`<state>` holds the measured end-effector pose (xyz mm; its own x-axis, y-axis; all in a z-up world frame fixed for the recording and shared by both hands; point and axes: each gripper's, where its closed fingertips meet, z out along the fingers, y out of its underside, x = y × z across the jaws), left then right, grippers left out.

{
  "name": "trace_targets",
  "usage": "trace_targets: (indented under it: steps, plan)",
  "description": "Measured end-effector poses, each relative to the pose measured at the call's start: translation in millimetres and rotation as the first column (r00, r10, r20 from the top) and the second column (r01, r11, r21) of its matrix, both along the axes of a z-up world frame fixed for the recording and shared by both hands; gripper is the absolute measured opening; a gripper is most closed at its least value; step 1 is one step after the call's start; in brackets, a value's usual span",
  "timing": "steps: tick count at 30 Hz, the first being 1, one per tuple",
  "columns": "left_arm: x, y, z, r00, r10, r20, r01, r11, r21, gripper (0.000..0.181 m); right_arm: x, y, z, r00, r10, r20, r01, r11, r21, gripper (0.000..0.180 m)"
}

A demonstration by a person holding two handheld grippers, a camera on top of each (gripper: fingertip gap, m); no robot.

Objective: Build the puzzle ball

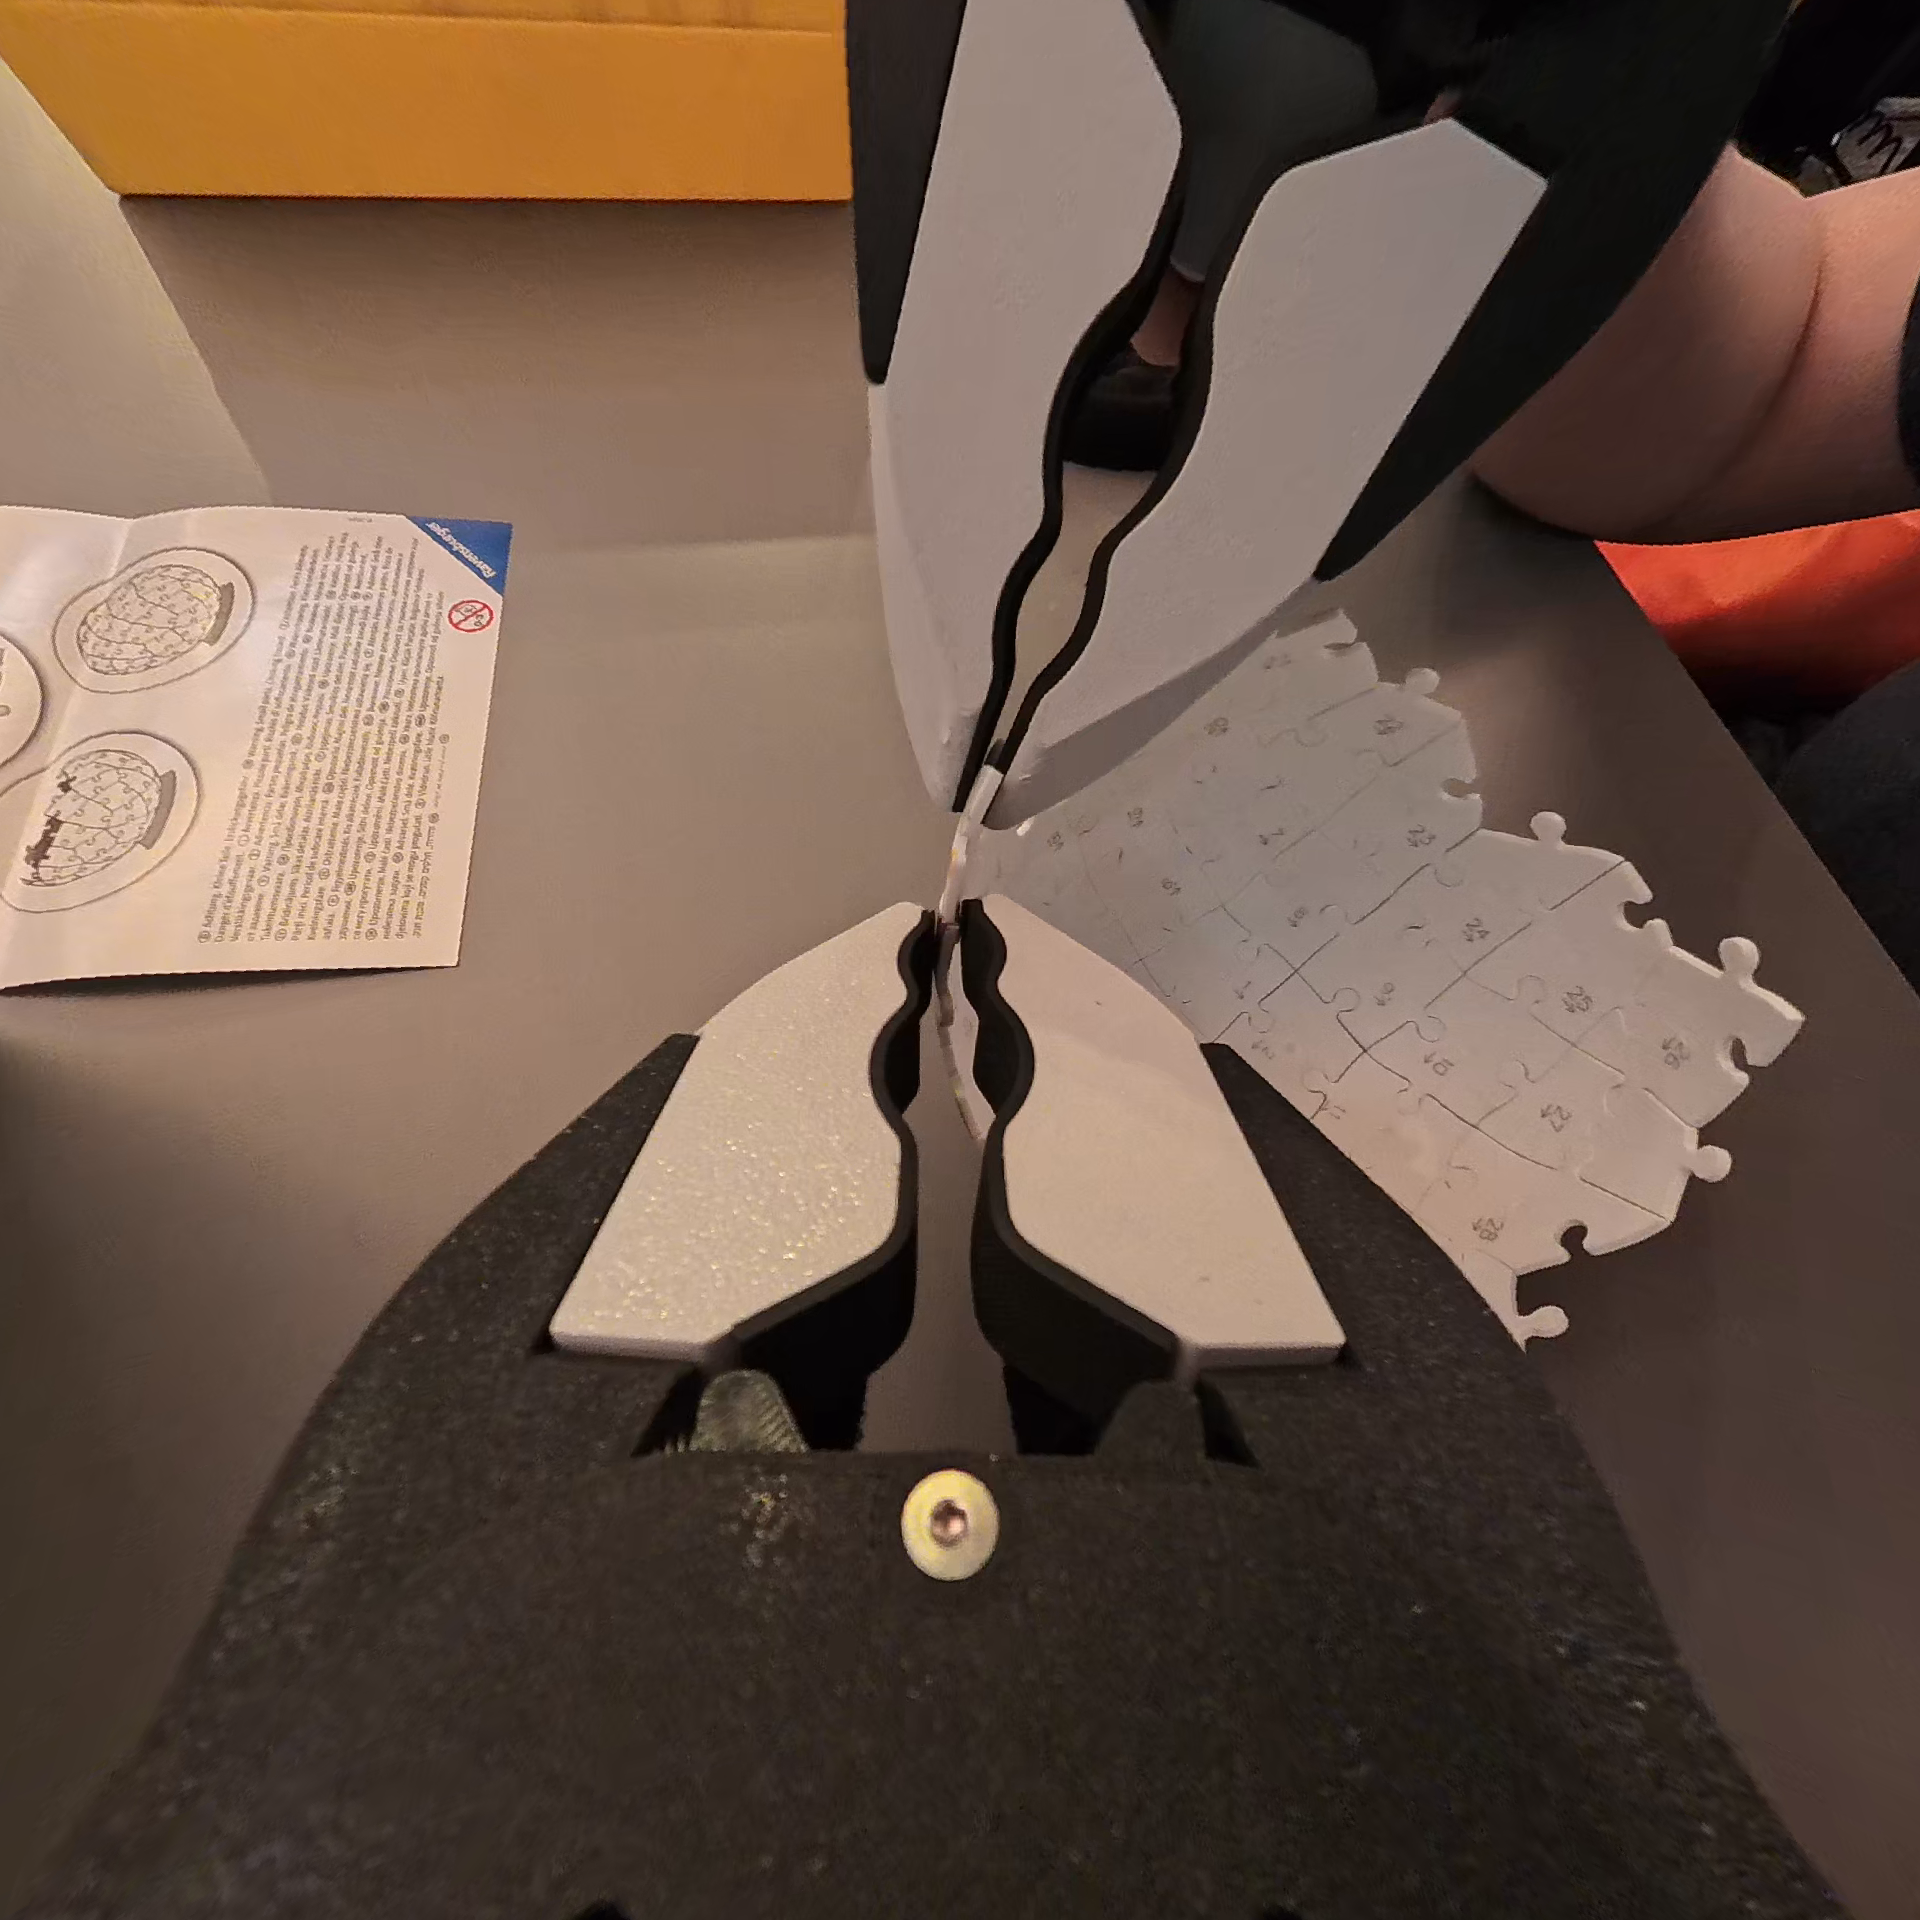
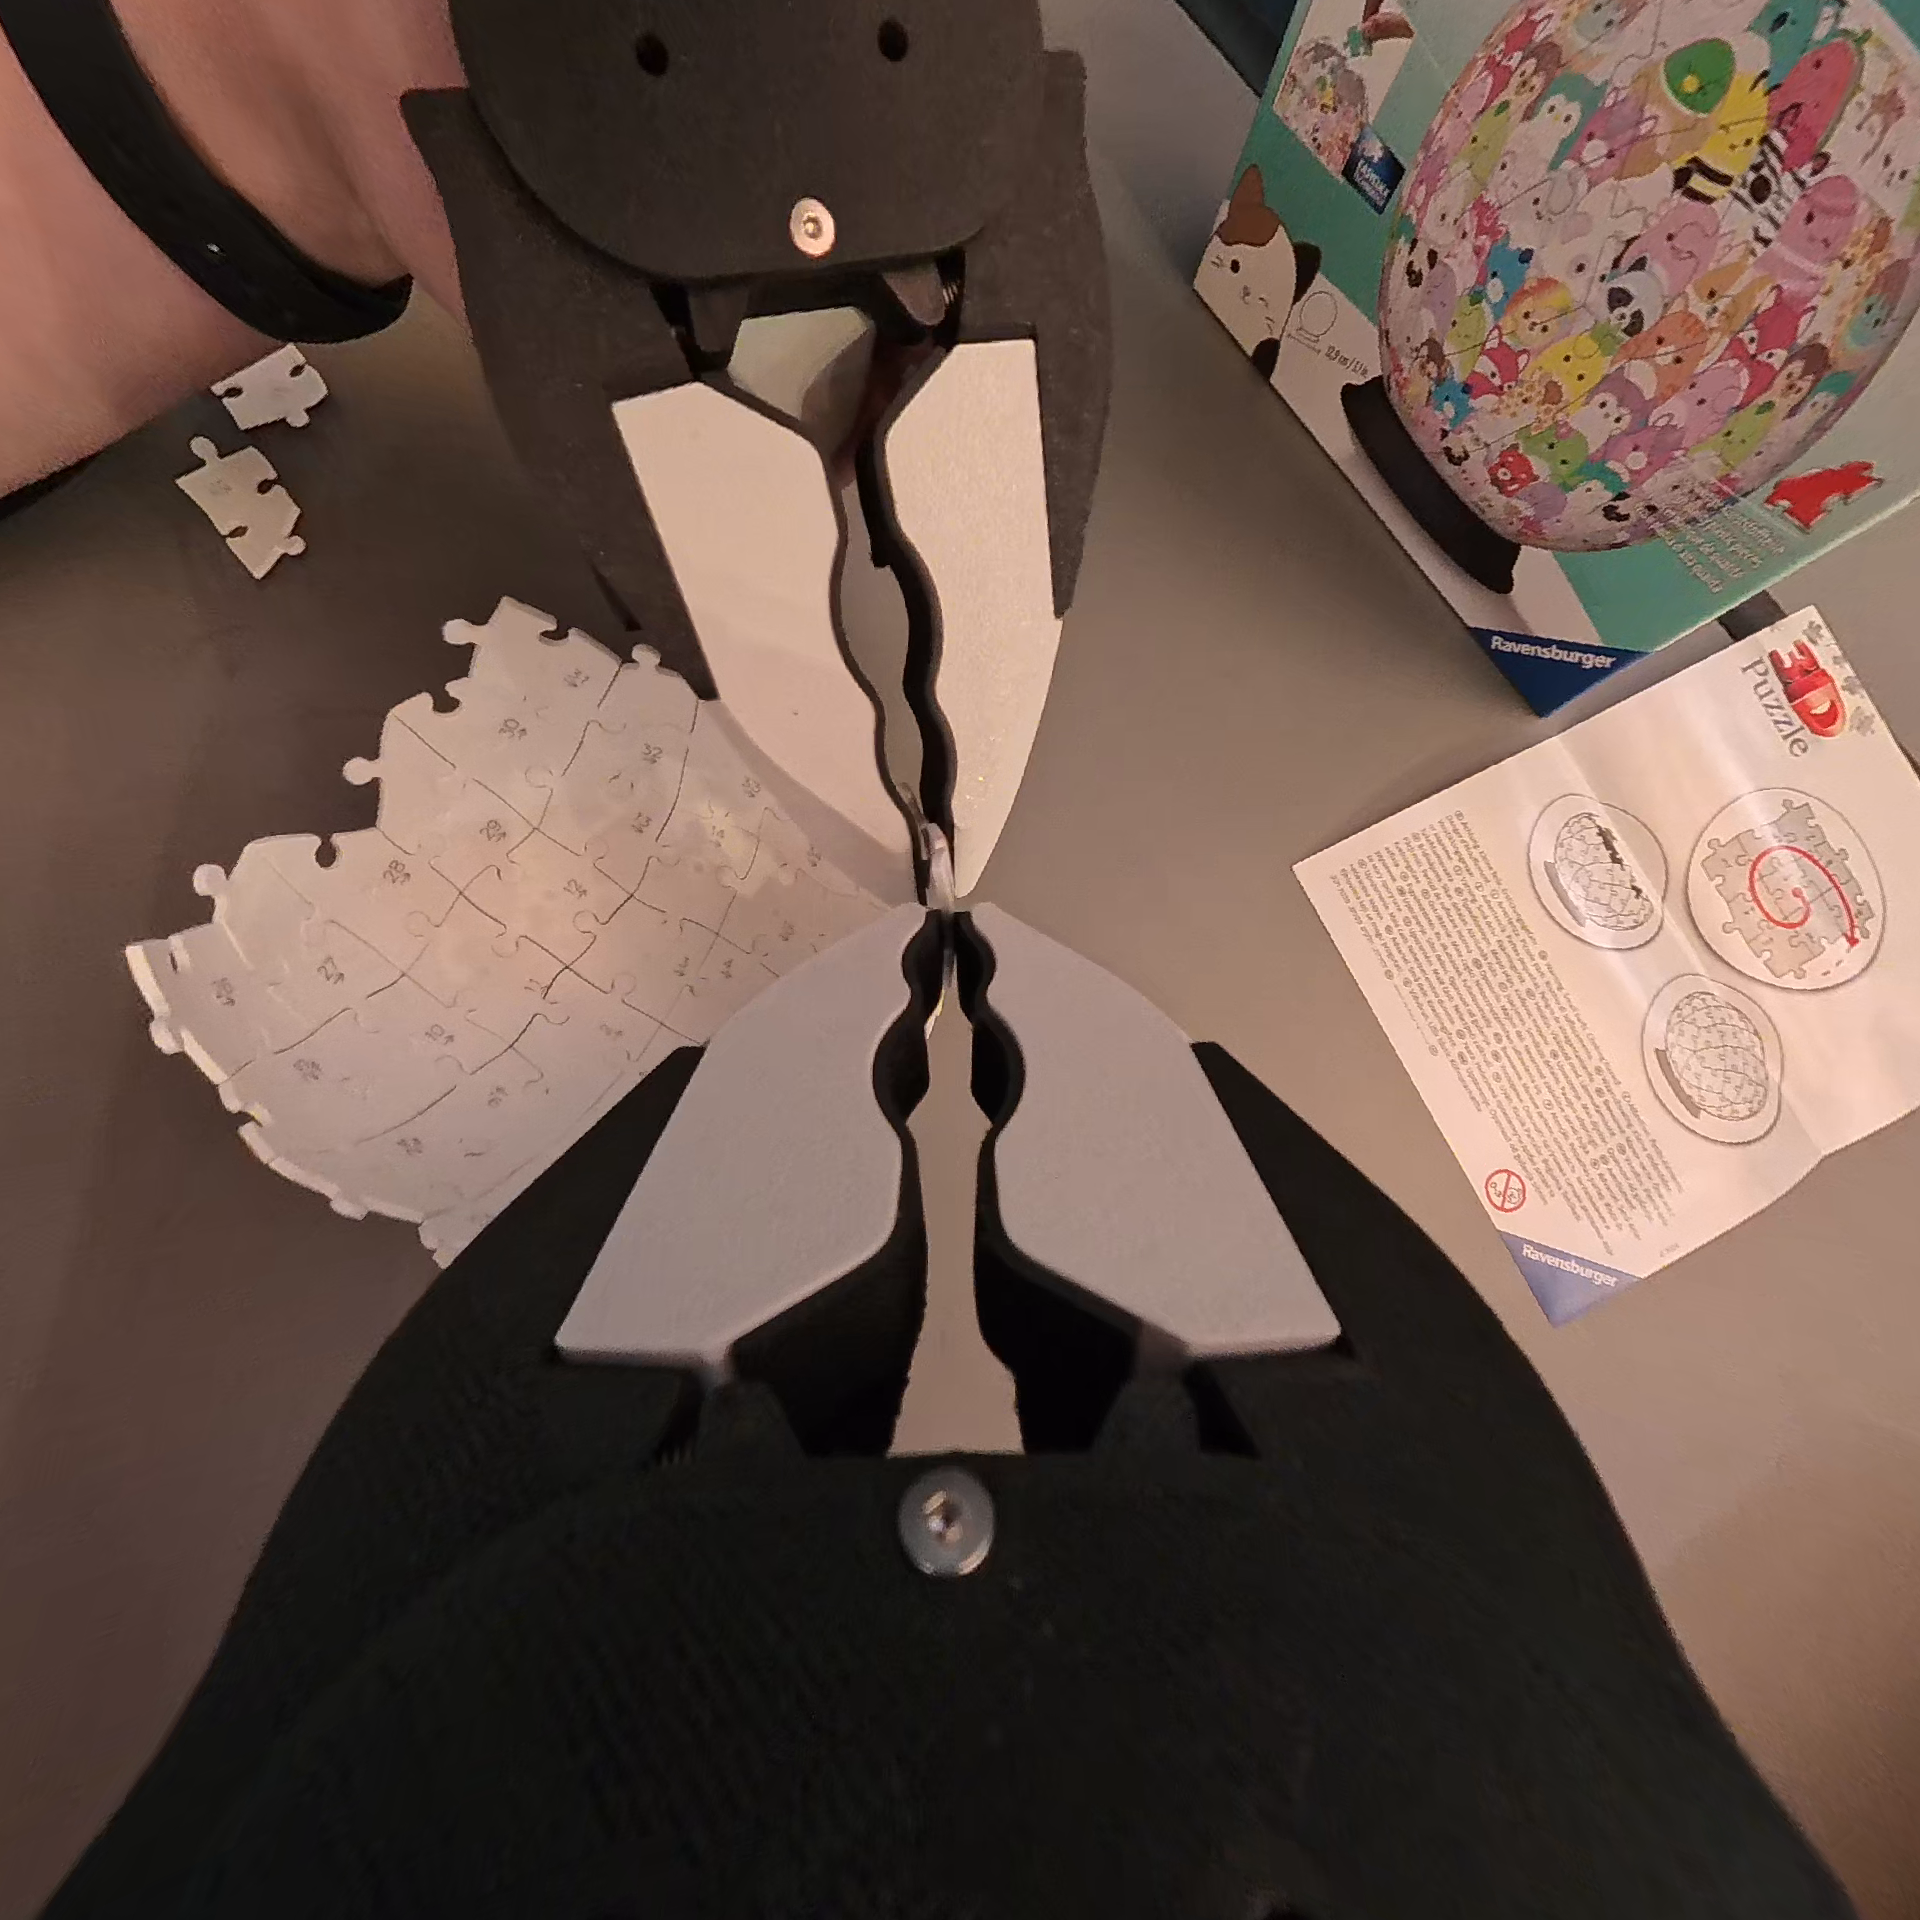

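i've got both the left gripper [image 1: 943, 925] and right gripper [image 2: 940, 920] clamped tip to tip on the assembled puzzle section's [image 1: 1455, 997] edge above the table [image 1: 623, 416]

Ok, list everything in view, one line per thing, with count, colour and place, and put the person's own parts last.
Joined sheet of white numbered puzzle pieces: one, white, back side up on the table, to the left in the right wrist view.
Single white puzzle piece: one, white, pinched edge-on between both grippers' tips.
Loose white puzzle pieces: two, white, far left on the table.
Folded paper instruction leaflet: one, white with blue corner, on the table.
Teal cardboard puzzle box: one, teal with a colourful ball picture, beyond the leaflet.
Yellow cardboard box: one, yellow, far edge.
Grey table: one, grey.
Left gripper: black and grey, closed on the piece.
Right gripper: same, closed on it.
Person's forearm: one, behind the right gripper.
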<state>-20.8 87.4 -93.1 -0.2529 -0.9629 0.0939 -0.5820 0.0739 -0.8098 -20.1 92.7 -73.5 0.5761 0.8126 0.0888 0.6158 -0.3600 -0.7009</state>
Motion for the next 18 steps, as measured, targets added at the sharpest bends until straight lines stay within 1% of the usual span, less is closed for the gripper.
trace_targets:
  steps: [11,12,14,15,18]
  plan:
    - [0.3,2.1,-1.8,1.000,0.002,0.003,-0.003,0.999,0.051,0.003,0.4,1.5,-1.8,1.000,0.016,0.025,-0.017,0.999,0.046,0.003]
    - [0.2,2.2,-1.8,1.000,0.002,0.003,-0.002,0.999,0.052,0.003,0.3,1.8,-1.6,1.000,0.014,0.020,-0.015,0.999,0.047,0.005]
    - [-0.1,1.7,-1.8,1.000,0.001,0.003,-0.001,0.999,0.051,0.002,2.7,3.5,-1.8,1.000,-0.003,0.009,0.003,0.999,0.040,0.016]
    - [-0.2,1.3,-1.9,1.000,-0.001,0.003,0.001,0.999,0.051,0.002,4.1,3.7,-1.9,1.000,-0.005,-0.003,0.005,1.000,0.031,0.019]
    - [-0.2,0.9,-2.0,1.000,-0.001,0.002,0.001,0.999,0.052,0.002,2.7,-1.3,-5.0,0.997,0.035,-0.070,-0.038,0.999,-0.038,0.019]
